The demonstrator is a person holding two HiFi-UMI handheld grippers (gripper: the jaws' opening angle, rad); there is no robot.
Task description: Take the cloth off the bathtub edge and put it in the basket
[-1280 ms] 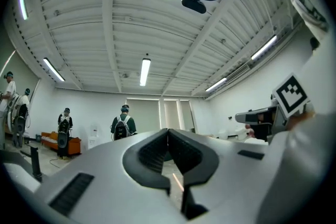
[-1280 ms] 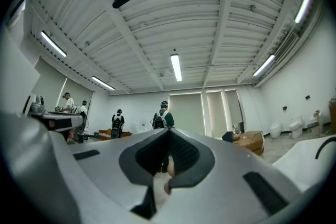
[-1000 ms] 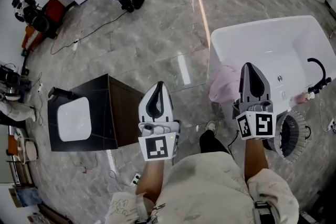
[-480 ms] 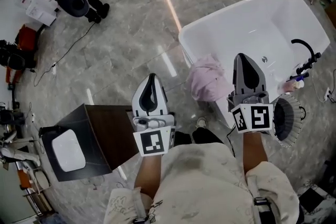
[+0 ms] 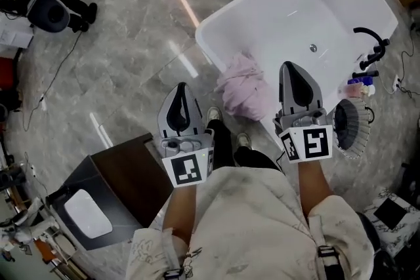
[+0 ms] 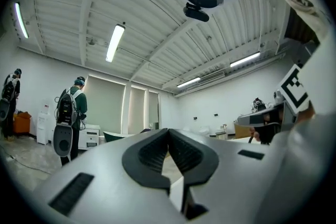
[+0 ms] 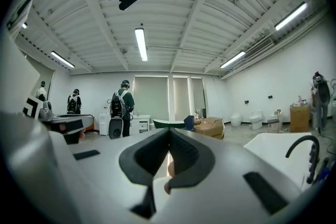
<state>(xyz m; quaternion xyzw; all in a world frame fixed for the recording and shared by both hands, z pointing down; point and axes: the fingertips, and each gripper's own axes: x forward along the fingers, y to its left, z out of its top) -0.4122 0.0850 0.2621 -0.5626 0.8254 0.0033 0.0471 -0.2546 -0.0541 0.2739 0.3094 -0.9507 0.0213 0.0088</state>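
Observation:
A pink cloth (image 5: 244, 86) hangs over the near edge of the white bathtub (image 5: 275, 16) in the head view. A white slatted basket (image 5: 350, 128) stands on the floor by the tub's near right corner. My right gripper (image 5: 293, 70) is shut and empty, held above the tub rim just right of the cloth. My left gripper (image 5: 178, 94) is shut and empty too, over the floor left of the cloth. In both gripper views the jaws (image 6: 168, 134) (image 7: 169, 134) point level across the room, and neither shows the cloth.
A dark wooden cabinet with a white basin (image 5: 85, 212) stands at the lower left. A black tap (image 5: 371, 42) and small bottles (image 5: 354, 85) sit at the tub's right end. Cables and equipment (image 5: 39, 3) lie at the upper left. People stand far off in both gripper views.
The head view has swung right: the tub and cloth have shifted up and left in the frame, the cabinet down and left. Both grippers stay shut and keep their stance.

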